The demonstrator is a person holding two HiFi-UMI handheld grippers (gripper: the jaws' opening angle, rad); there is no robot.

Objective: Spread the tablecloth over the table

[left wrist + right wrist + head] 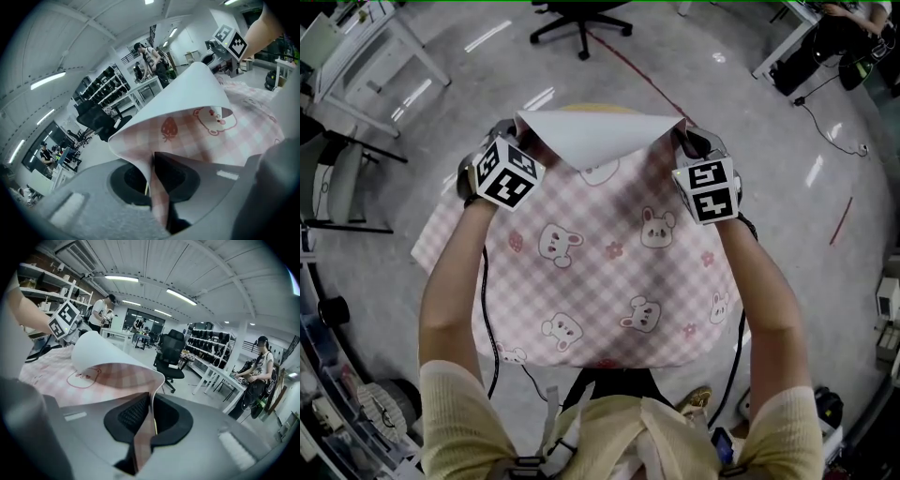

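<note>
The pink checked tablecloth (609, 272) is held clamped along its far edge by the left hand-held gripper (152, 185) and right hand-held gripper (149, 420), with its white underside curled over between the 2.

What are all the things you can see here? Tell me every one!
tablecloth: one, pink check with little animals and strawberries, spread before the person, far edge curled back showing white underside
table: one, tan, only a sliver past the cloth's far edge
office chair: one, black, on the floor beyond
desk: one, white, far left
shelves: several, dark, along the back wall
left gripper: one, grey, shut on the tablecloth's far left corner
right gripper: one, grey, shut on its far right corner
marker cubes: two, black and white, one per gripper
sleeves: two, pale yellow, bottom
</note>
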